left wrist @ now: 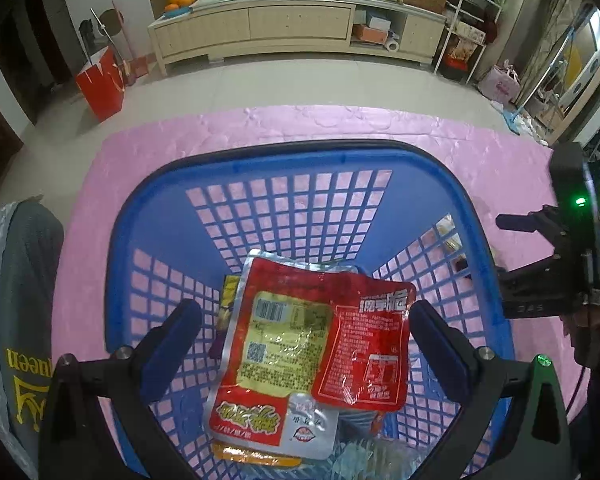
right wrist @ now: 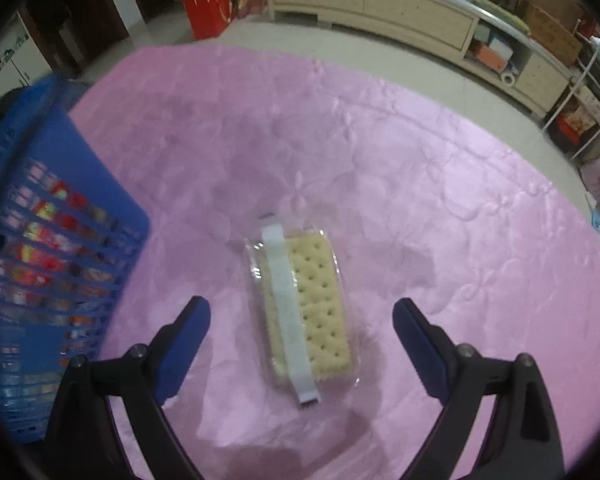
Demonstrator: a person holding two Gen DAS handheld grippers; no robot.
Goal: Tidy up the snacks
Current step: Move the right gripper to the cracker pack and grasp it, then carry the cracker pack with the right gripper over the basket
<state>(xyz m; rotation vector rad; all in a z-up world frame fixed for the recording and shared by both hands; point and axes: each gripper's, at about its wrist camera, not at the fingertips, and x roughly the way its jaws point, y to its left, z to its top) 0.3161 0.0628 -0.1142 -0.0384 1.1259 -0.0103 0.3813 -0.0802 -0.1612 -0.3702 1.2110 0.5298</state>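
Through the left wrist camera we look down into a blue basket [left wrist: 160, 216] with lattice walls, standing on a pink cloth [left wrist: 380, 124] that covers the table. Our left gripper [left wrist: 306, 338] hangs over the basket with its jaws spread wide; its blue fingers [left wrist: 172, 344] flank a red and silver snack packet [left wrist: 284, 344] without pressing on it. A smaller red packet [left wrist: 364, 344] overlaps that one on its right side, and more wrappers lie underneath, towards the near wall of the basket. At the right edge of this view we see the other gripper's black body [left wrist: 556, 272], beyond the basket's right rim.

Through the right wrist camera we see our right gripper [right wrist: 302, 330] wide open and empty above the pink cloth. A clear pack of pale crackers [right wrist: 312, 304] with a white strip along its top lies flat on the cloth between the fingers, touching neither. It sits near the middle of the table, well apart from the blue basket at the left edge.
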